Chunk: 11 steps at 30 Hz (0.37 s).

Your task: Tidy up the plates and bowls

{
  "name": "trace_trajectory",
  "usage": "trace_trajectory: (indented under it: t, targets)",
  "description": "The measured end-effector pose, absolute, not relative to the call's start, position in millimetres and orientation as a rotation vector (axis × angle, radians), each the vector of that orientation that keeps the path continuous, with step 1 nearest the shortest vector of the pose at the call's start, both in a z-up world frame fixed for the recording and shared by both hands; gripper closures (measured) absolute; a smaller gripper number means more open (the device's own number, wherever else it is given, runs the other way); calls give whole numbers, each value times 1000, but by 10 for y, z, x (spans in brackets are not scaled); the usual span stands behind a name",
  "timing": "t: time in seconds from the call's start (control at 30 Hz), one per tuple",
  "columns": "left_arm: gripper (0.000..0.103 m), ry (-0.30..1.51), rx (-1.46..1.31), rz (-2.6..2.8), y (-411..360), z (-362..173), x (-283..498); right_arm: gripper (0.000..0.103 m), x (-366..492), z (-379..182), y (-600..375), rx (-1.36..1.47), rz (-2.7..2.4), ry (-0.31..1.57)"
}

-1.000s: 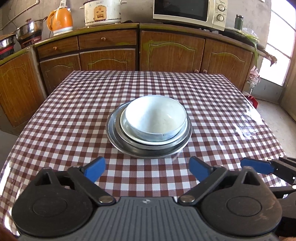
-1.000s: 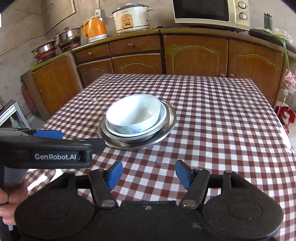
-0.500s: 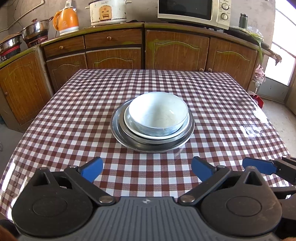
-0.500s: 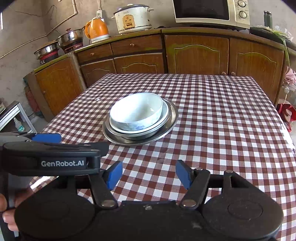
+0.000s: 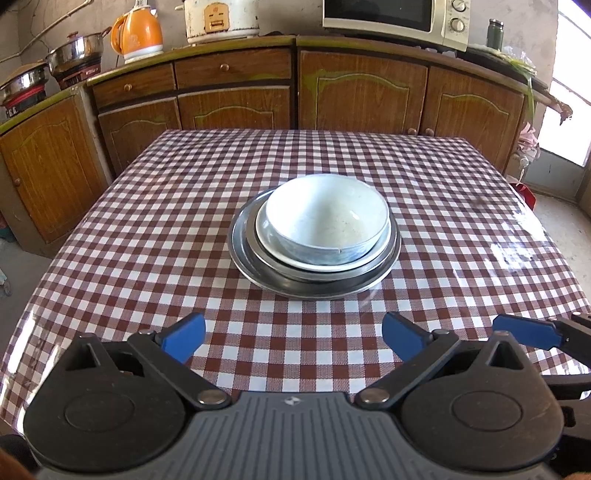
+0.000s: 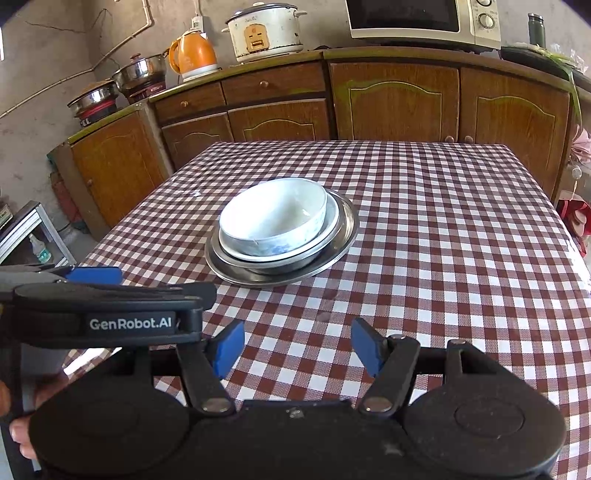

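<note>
Two grippers hover over the near table edge, left gripper (image 5: pixel 293 338) and right gripper (image 6: pixel 297 345) both spread wide, gripping nothing; "GenRobot.AI" marks the left one's side. Mid-table (image 5: pixel 147 240), a white bowl (image 5: pixel 327 218) sits upright, mouth up, nested atop stacked plates (image 5: pixel 314 280).

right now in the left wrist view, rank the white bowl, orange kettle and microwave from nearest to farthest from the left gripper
1. white bowl, mid-table, straight ahead of the left gripper, stacked on plates.
2. orange kettle, on the counter behind the table, far left.
3. microwave, on the counter, back right. Kettle and microwave are too close to call.
</note>
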<state>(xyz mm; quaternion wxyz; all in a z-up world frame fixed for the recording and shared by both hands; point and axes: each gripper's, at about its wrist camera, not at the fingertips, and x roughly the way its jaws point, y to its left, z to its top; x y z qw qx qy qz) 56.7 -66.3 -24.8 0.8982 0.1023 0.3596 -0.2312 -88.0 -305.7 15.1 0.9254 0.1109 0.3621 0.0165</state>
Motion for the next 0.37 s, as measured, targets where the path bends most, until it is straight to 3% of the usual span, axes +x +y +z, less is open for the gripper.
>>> trace_trajectory:
  t: [0.37]
  targets:
    - [0, 751, 208, -478, -661, -280, 620, 26, -858, 138, -3062, 235, 36, 749]
